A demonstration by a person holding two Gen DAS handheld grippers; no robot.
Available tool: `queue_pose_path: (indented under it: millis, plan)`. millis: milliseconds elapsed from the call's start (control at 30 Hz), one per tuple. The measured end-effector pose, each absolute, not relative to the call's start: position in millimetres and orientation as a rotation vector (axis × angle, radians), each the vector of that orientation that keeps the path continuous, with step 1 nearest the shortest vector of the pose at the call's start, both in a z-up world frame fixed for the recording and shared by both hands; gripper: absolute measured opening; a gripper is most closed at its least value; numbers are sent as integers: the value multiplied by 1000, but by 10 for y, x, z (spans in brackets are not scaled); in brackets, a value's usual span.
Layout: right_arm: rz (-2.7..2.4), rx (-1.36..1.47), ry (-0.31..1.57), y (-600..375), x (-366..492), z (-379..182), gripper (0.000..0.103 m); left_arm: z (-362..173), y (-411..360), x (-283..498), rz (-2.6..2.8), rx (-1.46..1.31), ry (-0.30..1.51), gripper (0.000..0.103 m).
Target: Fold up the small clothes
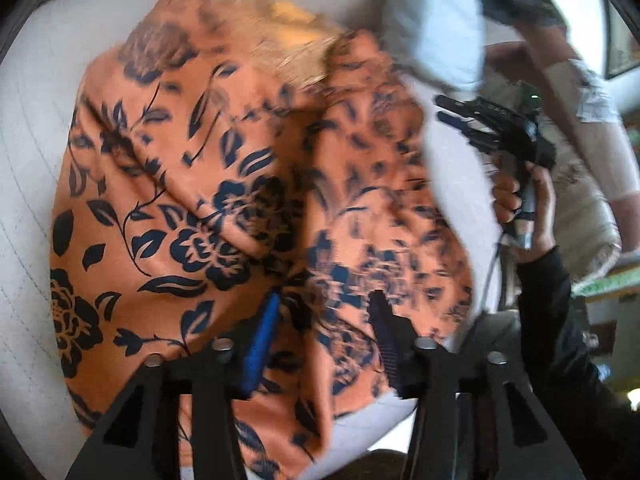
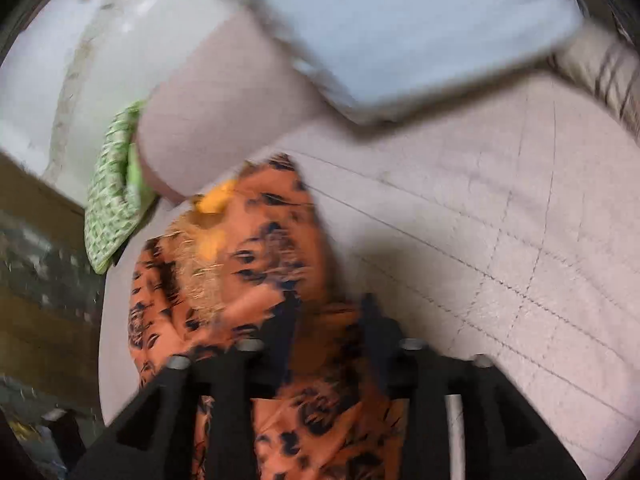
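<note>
An orange garment with a dark blue flower print [image 1: 208, 200] lies crumpled on the pale quilted bed [image 1: 28, 160]. It has a golden embroidered part near its far end [image 1: 280, 44]. My left gripper [image 1: 324, 308] is open just above the cloth, fingers apart, holding nothing. My right gripper shows in the left wrist view [image 1: 452, 110] held up to the right of the garment in a hand. In the right wrist view the garment [image 2: 256, 272] lies under my right gripper [image 2: 328, 312], whose fingers stand apart over the cloth. Both views are blurred by motion.
A white pillow [image 2: 420, 28] and a pinkish pillow [image 2: 224, 108] lie at the head of the bed [image 2: 520, 220]. A green patterned cloth [image 2: 116, 192] hangs at the bed's left edge. The person's dark-sleeved arm [image 1: 556, 320] is at the right.
</note>
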State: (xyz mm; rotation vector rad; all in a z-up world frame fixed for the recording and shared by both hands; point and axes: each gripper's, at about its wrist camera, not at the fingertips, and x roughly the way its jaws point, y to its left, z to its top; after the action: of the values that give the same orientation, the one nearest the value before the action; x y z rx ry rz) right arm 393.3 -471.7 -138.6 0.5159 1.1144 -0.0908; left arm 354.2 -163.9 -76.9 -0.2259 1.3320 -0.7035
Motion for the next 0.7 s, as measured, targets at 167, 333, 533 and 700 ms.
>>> queue_pose_path:
  millis: [167, 333, 533, 700]
  plan:
    - [95, 520, 1159, -4091, 3802, -1220, 46, -792, -1759, 3430, -736, -181, 1339, 62]
    - [93, 569, 1267, -3759, 3315, -1595, 46, -981, -2086, 3214, -739, 46, 1423, 60]
    - [66, 658, 1343, -3417, 3190, -2106, 30, -1168, -2004, 3400, -650, -33, 1484, 6]
    - [28, 674, 1283, -3411, 3302, -1993, 6, -826, -1460, 3651, -798, -447, 1350, 3]
